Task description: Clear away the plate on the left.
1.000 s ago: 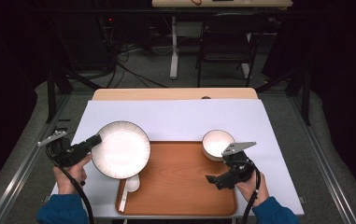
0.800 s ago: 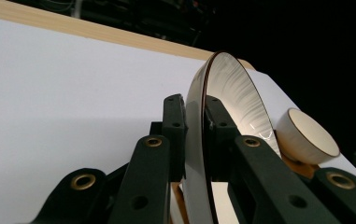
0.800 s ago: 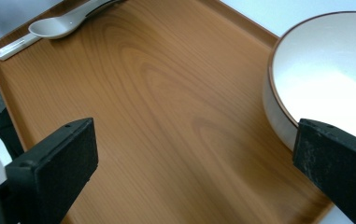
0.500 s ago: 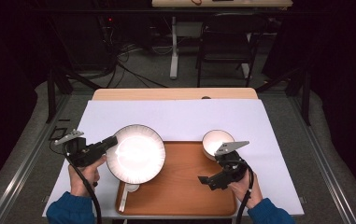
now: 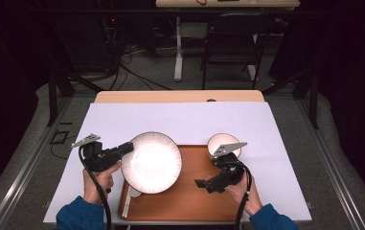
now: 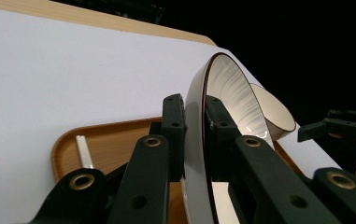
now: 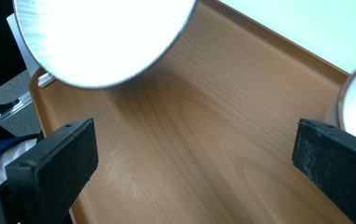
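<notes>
A white plate (image 5: 152,162) with a dark rim hangs tilted over the left half of the wooden tray (image 5: 189,199). My left gripper (image 5: 127,149) is shut on its left rim. In the left gripper view the two jaws clamp the plate (image 6: 227,93) edge-on, my left gripper (image 6: 193,105) pinching the rim from both sides. A small white bowl (image 5: 223,143) stands at the tray's far right corner. My right gripper (image 5: 204,184) hovers open over the tray's right half, and my right gripper (image 7: 194,158) has nothing but tray wood (image 7: 203,140) between its pads. A white spoon (image 5: 127,203) lies mostly hidden under the plate.
The tray lies on a white sheet (image 5: 189,120) that covers the table. Beyond the far table edge stand a chair (image 5: 230,43) and cables on the floor. The bowl (image 6: 274,114) and my other gripper (image 6: 339,128) sit to the plate's right.
The left gripper has carried the plate to the right, from beside the tray to over its left half, covering most of the spoon. The right gripper has shifted slightly left over the tray.
</notes>
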`<state>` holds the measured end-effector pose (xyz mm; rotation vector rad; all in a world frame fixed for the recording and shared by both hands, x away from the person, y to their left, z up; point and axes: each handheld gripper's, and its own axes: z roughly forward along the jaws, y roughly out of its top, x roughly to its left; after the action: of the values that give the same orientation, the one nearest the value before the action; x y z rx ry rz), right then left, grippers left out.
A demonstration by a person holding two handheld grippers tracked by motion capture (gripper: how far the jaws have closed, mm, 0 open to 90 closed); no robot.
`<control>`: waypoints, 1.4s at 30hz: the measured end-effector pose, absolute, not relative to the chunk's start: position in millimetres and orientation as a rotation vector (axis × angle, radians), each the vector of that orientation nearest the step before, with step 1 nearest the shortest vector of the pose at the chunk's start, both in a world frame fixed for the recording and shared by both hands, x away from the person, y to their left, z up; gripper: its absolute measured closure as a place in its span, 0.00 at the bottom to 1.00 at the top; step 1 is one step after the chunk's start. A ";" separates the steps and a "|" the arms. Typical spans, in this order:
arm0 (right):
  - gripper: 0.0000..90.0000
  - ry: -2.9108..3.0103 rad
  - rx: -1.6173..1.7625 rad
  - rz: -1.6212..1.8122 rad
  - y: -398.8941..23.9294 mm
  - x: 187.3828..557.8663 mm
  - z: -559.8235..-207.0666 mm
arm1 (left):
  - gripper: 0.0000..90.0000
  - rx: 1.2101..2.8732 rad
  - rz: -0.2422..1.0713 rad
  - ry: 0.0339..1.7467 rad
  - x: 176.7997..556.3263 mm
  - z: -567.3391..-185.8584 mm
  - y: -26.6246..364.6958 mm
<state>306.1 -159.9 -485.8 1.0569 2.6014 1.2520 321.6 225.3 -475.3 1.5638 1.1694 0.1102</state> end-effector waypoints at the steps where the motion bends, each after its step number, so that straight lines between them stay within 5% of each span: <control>1: 0.00 2.605 1.060 1.256 -157.8 306.7 -486.4 | 0.90 1.571 0.102 1.165 321.8 -475.7 222.6; 11: 0.17 2.640 1.085 1.278 -139.7 312.7 -496.0 | 0.90 1.605 0.046 1.117 321.8 -479.5 195.1; 22: 0.62 2.660 1.268 1.316 -146.4 322.3 -510.5 | 0.90 1.647 0.003 1.072 319.0 -485.8 171.9; 27: 0.75 2.659 1.292 1.292 -148.8 322.9 -512.9 | 0.89 1.656 0.000 1.044 318.0 -488.2 169.4; 42: 0.89 2.568 1.389 1.338 -162.9 316.4 -501.3 | 0.90 1.733 0.045 1.019 314.7 -493.0 162.7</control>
<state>316.4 -162.9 -501.3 1.3889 2.5683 1.3382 314.7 162.7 -493.0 1.7325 1.0189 0.0446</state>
